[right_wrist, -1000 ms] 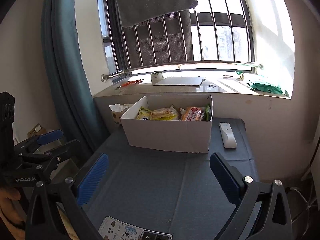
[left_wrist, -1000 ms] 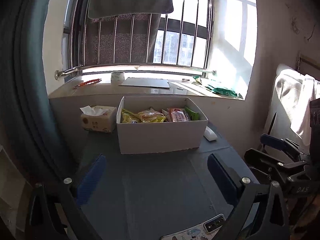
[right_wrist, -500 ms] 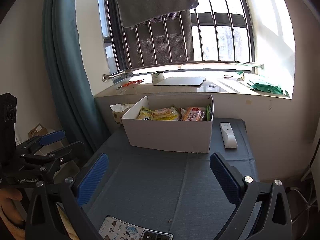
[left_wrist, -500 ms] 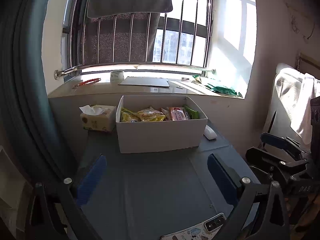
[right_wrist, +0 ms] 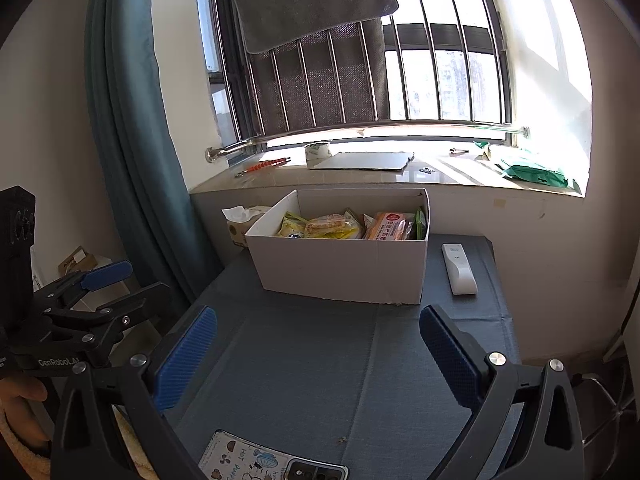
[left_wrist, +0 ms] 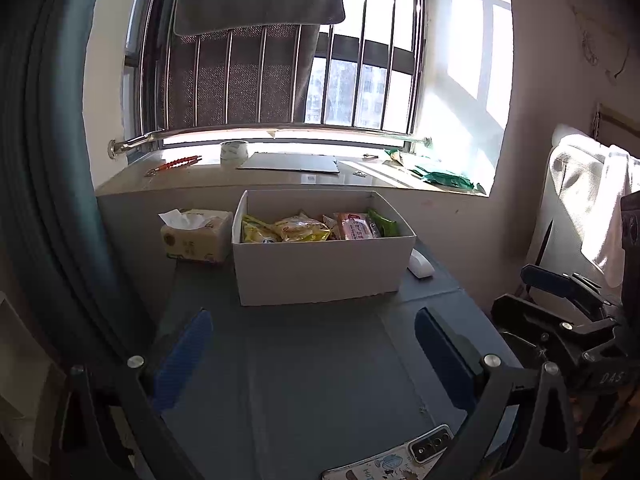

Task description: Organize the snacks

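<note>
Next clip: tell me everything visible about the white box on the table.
The white box is an open-topped rectangular carton, apparently cardboard, with plain sides and no lid on it. It stands upright on the grey table, near the wall under the window sill. Snack packets fill it: yellow ones at the left, an orange-pink one and a green one at the right. A tissue pack stands beside it on one side, a white remote on the other.

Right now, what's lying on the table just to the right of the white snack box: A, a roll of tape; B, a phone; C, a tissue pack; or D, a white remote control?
D: the white remote control lies flat on the grey table beside the right wall of the white snack box, while the tissue pack sits on the box's other side.
</note>
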`<state>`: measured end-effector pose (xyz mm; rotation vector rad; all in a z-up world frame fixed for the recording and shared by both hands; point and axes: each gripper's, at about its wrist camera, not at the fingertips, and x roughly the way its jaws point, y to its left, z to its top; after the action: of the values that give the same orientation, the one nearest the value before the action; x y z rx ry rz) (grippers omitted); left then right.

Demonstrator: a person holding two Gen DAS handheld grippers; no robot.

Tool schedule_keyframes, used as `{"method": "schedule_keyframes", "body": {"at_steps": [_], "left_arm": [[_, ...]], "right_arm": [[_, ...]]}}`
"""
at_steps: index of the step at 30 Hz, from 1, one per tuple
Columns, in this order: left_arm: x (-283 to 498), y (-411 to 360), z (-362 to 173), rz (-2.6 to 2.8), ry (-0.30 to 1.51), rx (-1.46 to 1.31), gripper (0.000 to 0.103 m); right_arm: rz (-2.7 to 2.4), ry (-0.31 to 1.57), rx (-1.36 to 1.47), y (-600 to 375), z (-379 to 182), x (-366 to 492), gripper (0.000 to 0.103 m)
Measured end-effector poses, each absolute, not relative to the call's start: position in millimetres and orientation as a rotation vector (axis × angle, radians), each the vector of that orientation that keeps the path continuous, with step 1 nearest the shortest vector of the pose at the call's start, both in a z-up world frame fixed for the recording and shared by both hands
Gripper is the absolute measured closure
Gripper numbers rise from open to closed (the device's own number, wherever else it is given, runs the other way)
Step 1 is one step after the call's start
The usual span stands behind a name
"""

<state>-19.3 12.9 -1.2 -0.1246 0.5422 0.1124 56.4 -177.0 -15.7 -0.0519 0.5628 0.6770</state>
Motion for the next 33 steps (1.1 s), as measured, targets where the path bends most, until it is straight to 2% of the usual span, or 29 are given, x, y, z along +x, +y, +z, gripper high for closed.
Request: {"method": "schedule_keyframes", "body": {"at_steps": [33], "left_arm": [[-20.0, 12.1, -2.8, 0.094, 0.545, -0.127, 0.000]], "right_arm": [[0.689, 0.572, -0.054, -176.1, -17.2, 55.6, 0.000]]}}
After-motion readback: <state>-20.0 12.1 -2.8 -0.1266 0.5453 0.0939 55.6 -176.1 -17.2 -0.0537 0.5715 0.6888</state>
